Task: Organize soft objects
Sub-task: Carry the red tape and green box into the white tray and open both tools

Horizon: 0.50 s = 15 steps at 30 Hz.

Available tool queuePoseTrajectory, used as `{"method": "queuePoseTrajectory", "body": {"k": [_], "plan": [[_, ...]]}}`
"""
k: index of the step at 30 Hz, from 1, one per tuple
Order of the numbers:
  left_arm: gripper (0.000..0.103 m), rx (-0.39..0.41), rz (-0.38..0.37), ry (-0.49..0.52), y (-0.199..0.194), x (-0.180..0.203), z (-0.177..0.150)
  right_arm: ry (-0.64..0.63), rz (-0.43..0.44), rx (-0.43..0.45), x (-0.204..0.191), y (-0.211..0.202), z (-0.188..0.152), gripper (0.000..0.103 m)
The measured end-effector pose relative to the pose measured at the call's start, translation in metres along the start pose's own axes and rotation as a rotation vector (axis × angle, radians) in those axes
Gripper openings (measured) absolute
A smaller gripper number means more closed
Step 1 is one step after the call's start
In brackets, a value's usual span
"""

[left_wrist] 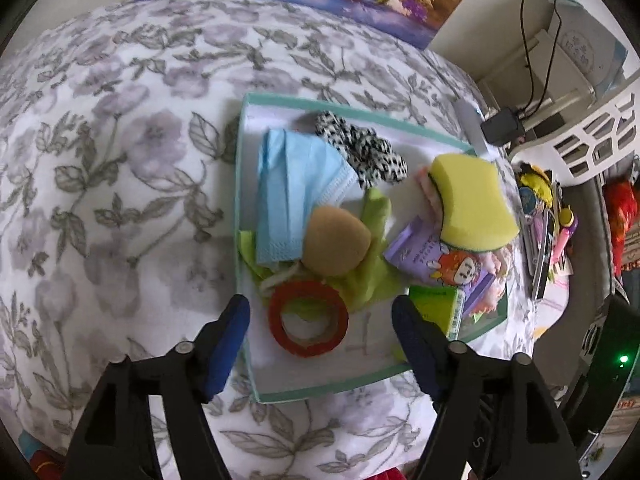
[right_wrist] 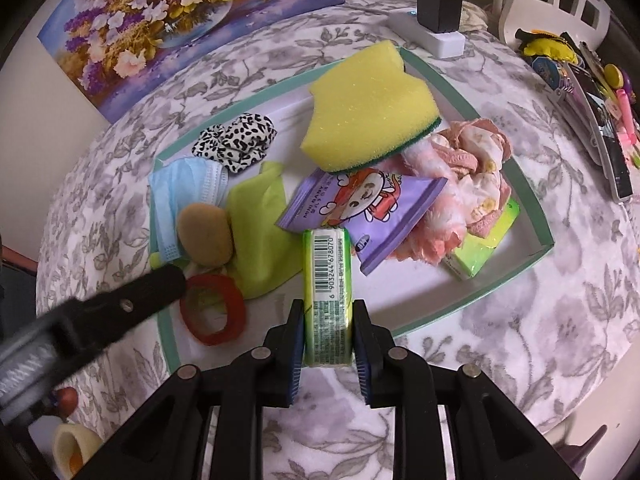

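A white tray with a teal rim (left_wrist: 280, 101) (right_wrist: 167, 344) lies on a floral cover. It holds a blue face mask (left_wrist: 288, 200), a leopard-print scrunchie (left_wrist: 360, 148), a yellow sponge (right_wrist: 368, 116), a green cloth (right_wrist: 260, 232), a tan puff (left_wrist: 336, 246), a purple wipes pack (right_wrist: 372, 208), pink fluffy fabric (right_wrist: 460, 176) and a red ring (left_wrist: 308, 320). My left gripper (left_wrist: 324, 332) is open just above the red ring, its pads clear of it. My right gripper (right_wrist: 328, 312) is shut on a green tissue pack (right_wrist: 328, 280) at the tray's near edge.
A flower painting (right_wrist: 160, 20) leans at the back. A white power strip with a black charger (right_wrist: 436, 20) lies beyond the tray. A white slotted basket (left_wrist: 592, 128) and a heap of pens and trinkets (right_wrist: 592, 100) stand at the right. A second green pack (right_wrist: 484, 240) lies in the tray's right corner.
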<state>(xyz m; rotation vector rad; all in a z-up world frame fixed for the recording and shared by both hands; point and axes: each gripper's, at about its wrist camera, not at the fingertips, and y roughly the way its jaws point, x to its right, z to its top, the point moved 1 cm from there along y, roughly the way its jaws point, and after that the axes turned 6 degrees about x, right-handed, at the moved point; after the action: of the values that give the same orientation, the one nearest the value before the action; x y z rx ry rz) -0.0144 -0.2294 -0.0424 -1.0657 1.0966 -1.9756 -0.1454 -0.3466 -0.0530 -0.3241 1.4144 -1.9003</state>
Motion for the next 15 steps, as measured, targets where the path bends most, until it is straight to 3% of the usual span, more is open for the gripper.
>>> {"method": "queuePoseTrajectory", "body": {"k": [6, 7, 10, 15], "plan": [[0.08, 0.055, 0.071, -0.028, -0.019, -0.02, 0.007, 0.008, 0.014, 0.002, -0.001, -0.005, 0.0, 0.028], [0.085, 0.064, 0.087, -0.03, -0.021, -0.024, 0.007, 0.009, 0.017, 0.005, -0.001, -0.007, -0.001, 0.031], [0.086, 0.084, 0.143, -0.037, -0.029, -0.037, 0.006, 0.008, 0.023, 0.01, -0.002, -0.011, -0.002, 0.05], [0.086, 0.078, 0.213, -0.03, -0.03, -0.055, -0.004, 0.001, 0.022, 0.023, -0.006, -0.016, -0.008, 0.061]]}}
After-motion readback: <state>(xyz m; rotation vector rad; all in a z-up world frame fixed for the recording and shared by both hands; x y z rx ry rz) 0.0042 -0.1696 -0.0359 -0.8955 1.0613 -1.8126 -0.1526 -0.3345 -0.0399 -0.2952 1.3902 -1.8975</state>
